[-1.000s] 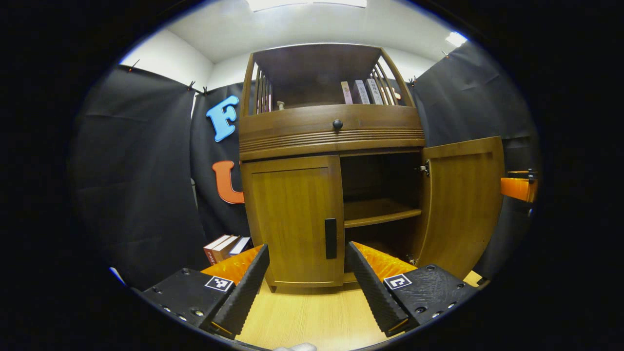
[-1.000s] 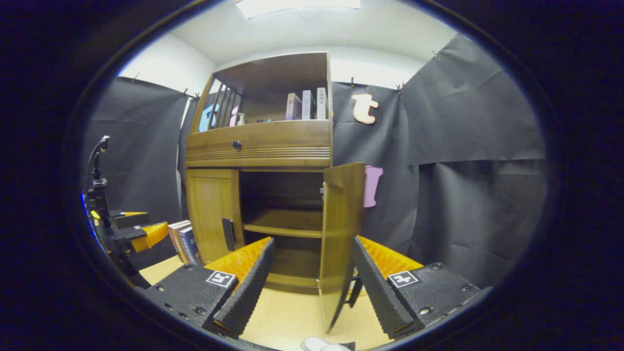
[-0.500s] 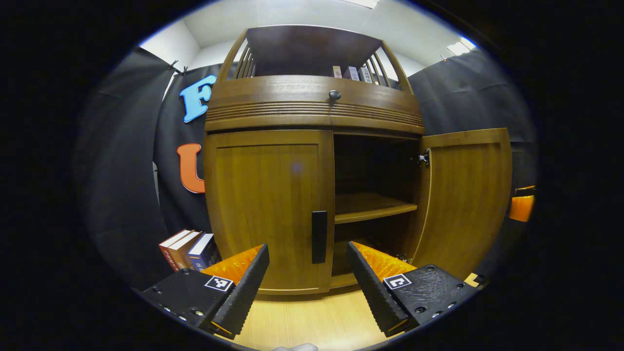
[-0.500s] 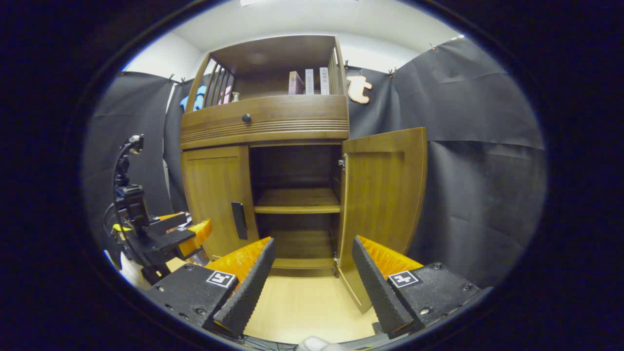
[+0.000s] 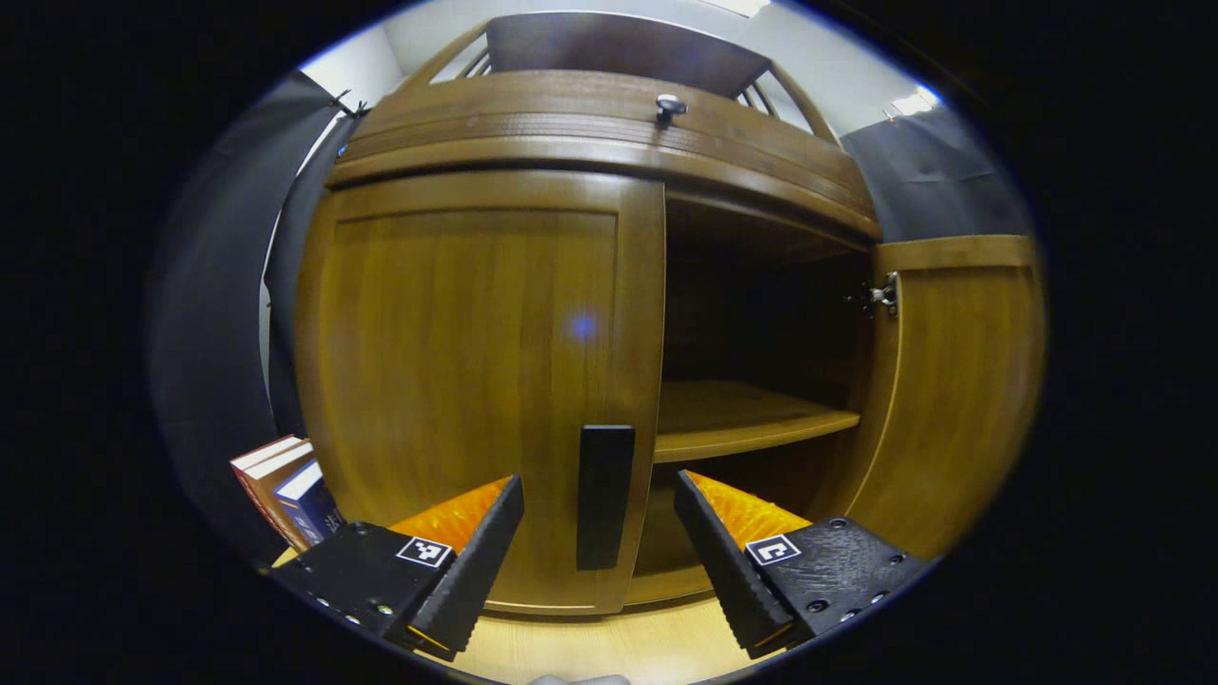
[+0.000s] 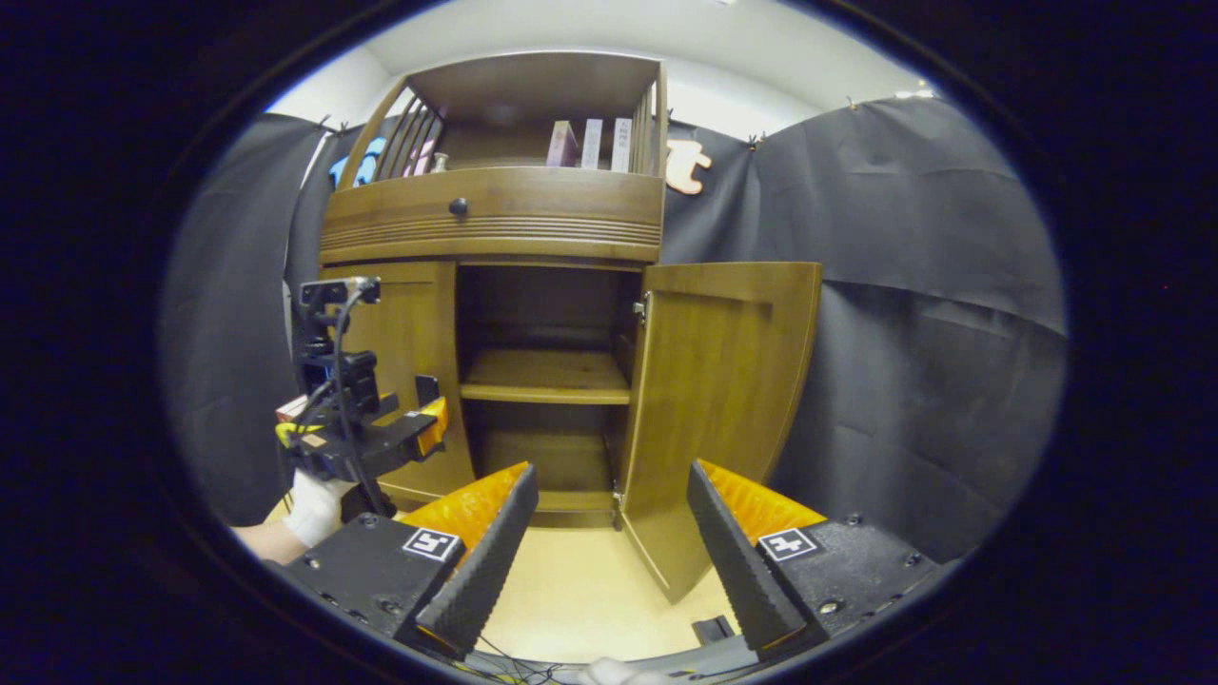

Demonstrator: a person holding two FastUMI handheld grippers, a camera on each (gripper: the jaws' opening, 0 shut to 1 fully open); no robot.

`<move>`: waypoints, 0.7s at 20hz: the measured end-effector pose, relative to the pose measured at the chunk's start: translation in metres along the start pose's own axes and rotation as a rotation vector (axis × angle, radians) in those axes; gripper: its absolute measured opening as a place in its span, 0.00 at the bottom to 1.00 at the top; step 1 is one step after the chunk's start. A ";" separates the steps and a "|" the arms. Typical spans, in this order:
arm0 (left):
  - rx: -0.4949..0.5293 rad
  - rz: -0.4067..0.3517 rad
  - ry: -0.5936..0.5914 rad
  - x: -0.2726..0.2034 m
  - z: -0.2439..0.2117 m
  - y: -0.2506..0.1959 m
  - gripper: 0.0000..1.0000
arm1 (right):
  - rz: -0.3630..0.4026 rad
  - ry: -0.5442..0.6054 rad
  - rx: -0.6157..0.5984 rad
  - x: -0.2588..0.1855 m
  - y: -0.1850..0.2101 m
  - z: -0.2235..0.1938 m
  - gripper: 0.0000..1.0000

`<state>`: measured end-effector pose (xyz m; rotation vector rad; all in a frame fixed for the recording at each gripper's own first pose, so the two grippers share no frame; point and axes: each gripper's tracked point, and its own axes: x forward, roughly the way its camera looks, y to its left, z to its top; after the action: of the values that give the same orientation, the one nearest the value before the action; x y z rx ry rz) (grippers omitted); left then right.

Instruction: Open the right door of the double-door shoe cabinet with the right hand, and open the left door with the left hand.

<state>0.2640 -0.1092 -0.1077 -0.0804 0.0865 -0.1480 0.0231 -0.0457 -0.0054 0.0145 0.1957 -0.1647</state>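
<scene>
The wooden shoe cabinet's left door is closed, its dark vertical handle right between the fingers of my left gripper, which is open and close in front of it. The right door stands swung open, showing a shelf inside. In the right gripper view the open right door is ahead, and my right gripper is open, back from the cabinet with nothing between its fingers. The left gripper, held by a gloved hand, sits at the closed left door.
A drawer with a round knob runs above the doors, with an open top shelf holding books. More books stand on the floor left of the cabinet. Black cloth walls surround it; pale wood floor lies in front.
My left gripper has moved in close to the left door, so the handle now lies between its fingers. My right gripper has drawn back from the opened right door.
</scene>
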 end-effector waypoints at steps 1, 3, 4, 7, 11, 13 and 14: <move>-0.003 0.002 0.005 0.009 -0.005 -0.001 0.96 | -0.010 0.004 0.008 0.001 -0.003 -0.001 0.99; -0.001 0.001 0.009 0.020 -0.013 -0.003 0.94 | -0.036 0.023 0.026 0.001 -0.012 -0.007 0.99; 0.003 0.001 0.012 0.025 -0.016 -0.003 0.87 | -0.047 0.033 0.034 0.001 -0.015 -0.010 0.99; 0.013 0.005 0.017 0.040 -0.021 -0.003 0.69 | -0.073 0.046 0.044 -0.001 -0.023 -0.014 0.99; 0.004 0.017 0.008 0.037 -0.022 0.002 0.36 | -0.068 0.052 0.042 -0.001 -0.022 -0.015 0.99; 0.004 0.012 0.016 0.036 -0.023 0.002 0.31 | -0.054 0.056 0.034 0.000 -0.018 -0.016 1.00; 0.006 0.006 0.017 0.035 -0.022 0.002 0.26 | -0.046 0.057 0.031 -0.001 -0.016 -0.018 1.00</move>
<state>0.2965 -0.1144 -0.1328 -0.0725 0.1032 -0.1434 0.0160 -0.0610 -0.0229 0.0454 0.2503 -0.2136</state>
